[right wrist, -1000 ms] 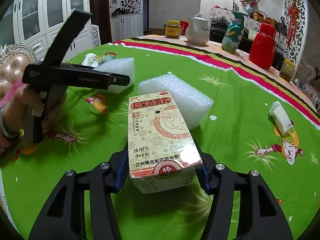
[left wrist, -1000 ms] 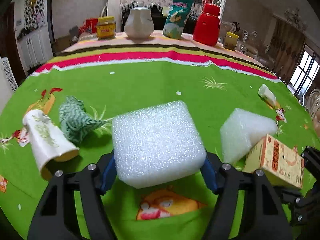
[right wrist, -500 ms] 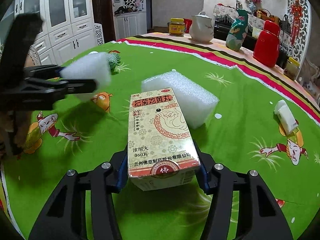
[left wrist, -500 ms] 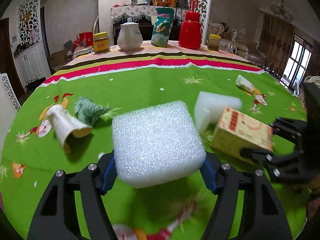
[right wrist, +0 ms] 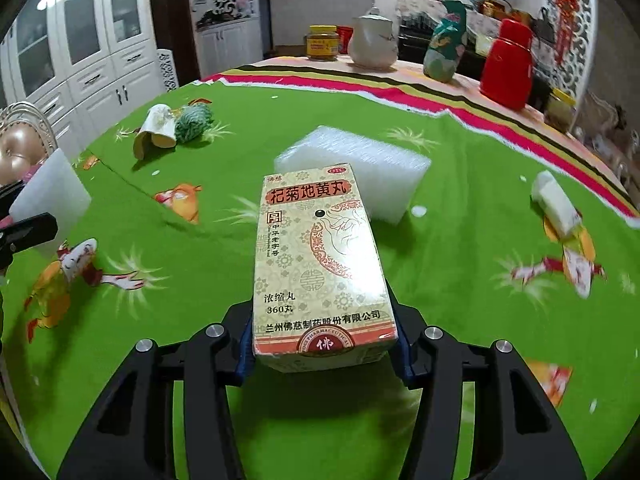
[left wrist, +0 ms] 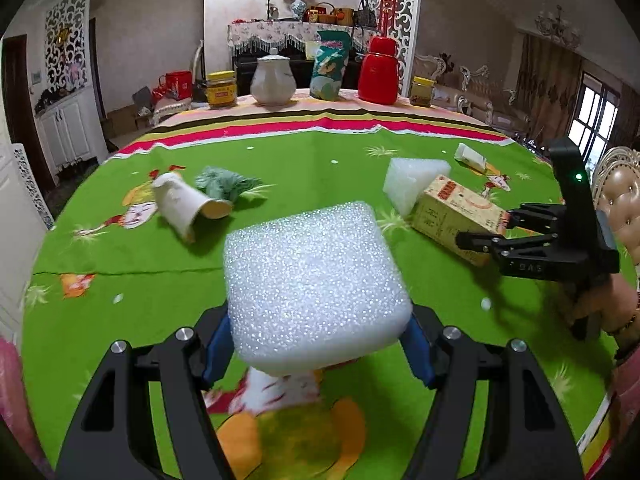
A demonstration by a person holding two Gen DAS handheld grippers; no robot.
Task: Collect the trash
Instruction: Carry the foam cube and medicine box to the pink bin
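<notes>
My left gripper (left wrist: 318, 344) is shut on a white foam block (left wrist: 316, 292) and holds it above the green tablecloth (left wrist: 120, 280). My right gripper (right wrist: 324, 356) is shut on a cream medicine box (right wrist: 320, 264), also held above the cloth; it shows in the left wrist view (left wrist: 456, 212) at the right. A second white foam block (right wrist: 360, 168) lies on the table beyond the box. A tipped paper cup (left wrist: 180, 204), a crumpled green wrapper (left wrist: 224, 184) and a small white packet (right wrist: 556, 204) lie on the cloth.
At the far edge of the table stand a yellow jar (left wrist: 221, 89), a white teapot (left wrist: 273, 80), a green snack bag (left wrist: 328, 66), a red thermos (left wrist: 378, 72) and a small jar (left wrist: 422, 90). White cabinets (right wrist: 80, 40) stand to the left.
Both grippers have pulled back and lifted with their loads. The table items now appear farther away, and the second foam block lies apart from the box.
</notes>
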